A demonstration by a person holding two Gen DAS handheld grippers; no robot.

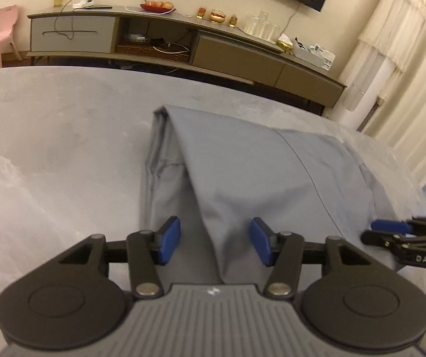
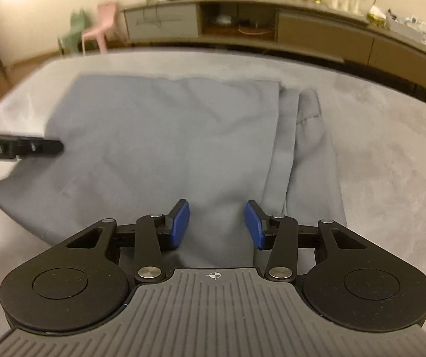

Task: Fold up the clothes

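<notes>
**Inspector:** Where does the garment lie?

**Assistant:** On the grey table, spread flat, part of it already doubled over. In the right wrist view a wide panel lies on top, and a narrower strip with a seam shows from under its right edge. In the left wrist view a fold ridge runs away from the camera towards the far edge.

**Inspector:** State of the tools?

**Assistant:** The left gripper has its blue pads well apart, with nothing between them; the cloth lies below and ahead of it. The right gripper stands likewise, pads apart, empty, over the near hem.

**Inspector:** The governing relation?

**Assistant:** The garment's long axis runs away from both tools, near hem to far edge. Both grippers sit at the near end, side by side. The left one is nearer the panel's left border, the right one nearer the overlapped strip on the right.

**Inspector:** Stage of the fold?

**Assistant:** Partly folded lengthwise, in my judgement. The near hem lies flat. The scene fits either a fold just laid down and let go, or a fresh grasp of the near hem about to be made. I cannot settle which.

**Inspector:** Risk?

**Assistant:** The layers look loose; a pinch on one alone would likely shift the stack.
</notes>
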